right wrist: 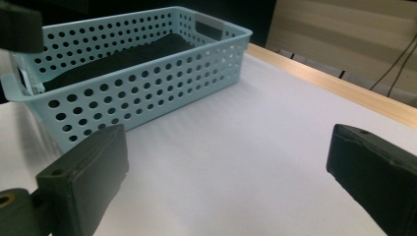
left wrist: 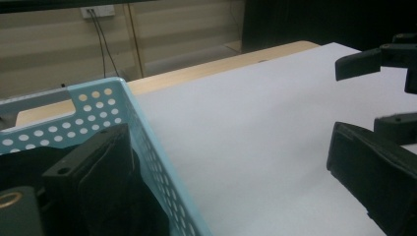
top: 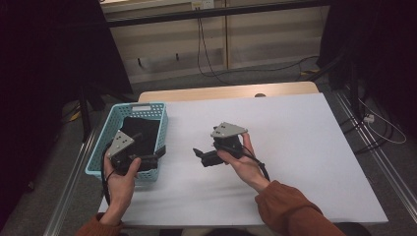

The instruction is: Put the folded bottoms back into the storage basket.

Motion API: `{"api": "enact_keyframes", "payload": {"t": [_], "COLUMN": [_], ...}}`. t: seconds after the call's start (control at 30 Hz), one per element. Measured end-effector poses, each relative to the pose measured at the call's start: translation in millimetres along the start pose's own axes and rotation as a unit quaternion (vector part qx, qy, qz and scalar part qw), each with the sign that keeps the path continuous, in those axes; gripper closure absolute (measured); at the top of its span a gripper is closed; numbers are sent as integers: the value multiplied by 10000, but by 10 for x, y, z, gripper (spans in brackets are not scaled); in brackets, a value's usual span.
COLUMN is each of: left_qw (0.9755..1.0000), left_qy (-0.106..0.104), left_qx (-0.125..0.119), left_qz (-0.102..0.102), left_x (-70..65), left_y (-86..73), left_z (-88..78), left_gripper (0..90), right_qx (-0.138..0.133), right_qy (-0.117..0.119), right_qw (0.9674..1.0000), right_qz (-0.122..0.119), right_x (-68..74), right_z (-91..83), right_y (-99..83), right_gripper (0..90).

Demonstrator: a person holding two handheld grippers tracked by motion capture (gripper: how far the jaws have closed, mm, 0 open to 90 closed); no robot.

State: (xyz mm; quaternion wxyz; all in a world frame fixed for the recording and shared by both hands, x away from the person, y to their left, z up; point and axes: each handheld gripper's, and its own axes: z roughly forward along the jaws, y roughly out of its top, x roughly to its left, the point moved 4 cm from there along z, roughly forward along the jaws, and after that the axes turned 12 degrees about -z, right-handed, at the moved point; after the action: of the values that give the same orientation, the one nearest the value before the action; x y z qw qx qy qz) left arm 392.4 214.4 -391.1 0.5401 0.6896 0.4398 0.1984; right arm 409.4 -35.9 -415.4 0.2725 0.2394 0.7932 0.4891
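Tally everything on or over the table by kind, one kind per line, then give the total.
Light blue perforated basket: 1
Black item lying in the basket, too dark to identify: 1
Handheld grippers, the left gripper and the right gripper: 2
White table cover: 1
Total: 5

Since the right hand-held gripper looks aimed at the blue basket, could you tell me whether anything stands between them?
Nothing visible does. Between the right hand-held gripper, jaws wide apart, and the blue basket lies only bare white table cover. A dark item lies inside the basket, behind its perforated wall.
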Motion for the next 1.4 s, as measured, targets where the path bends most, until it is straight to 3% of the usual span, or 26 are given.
{"api": "enact_keyframes", "payload": {"t": [0.2,0.4,0.83,1.0,1.23,1.33,1.4], "left_qw": [10000,9999,9999,9999,9998,9997,9996], "left_qy": [26,79,-92,-128,-158,-115,-126], "left_qx": [-25,96,72,-68,135,194,233], "left_qz": [-93,25,36,-14,-18,-17,22], "left_x": [-33,-76,-232,-242,-252,-276,-289], "left_y": [-92,-153,-242,-219,-311,-358,-374], "left_z": [27,62,79,26,25,28,20], "left_gripper": [39,40,40,46,46,46,46], "right_qx": [-25,64,105,161,177,97,133], "right_qy": [-248,-486,-835,-964,-1151,-1122,-1299], "right_qw": [9997,9988,9962,9948,9922,9912,9899], "right_qz": [37,-80,210,276,443,694,551], "right_x": [-93,-157,-282,-318,-367,-389,-395], "right_z": [-186,-410,-862,-997,-1196,-1289,-1340], "right_y": [-91,-218,-486,-569,-694,-772,-820], "right_gripper": [35,32,33,33,34,35,38]}}
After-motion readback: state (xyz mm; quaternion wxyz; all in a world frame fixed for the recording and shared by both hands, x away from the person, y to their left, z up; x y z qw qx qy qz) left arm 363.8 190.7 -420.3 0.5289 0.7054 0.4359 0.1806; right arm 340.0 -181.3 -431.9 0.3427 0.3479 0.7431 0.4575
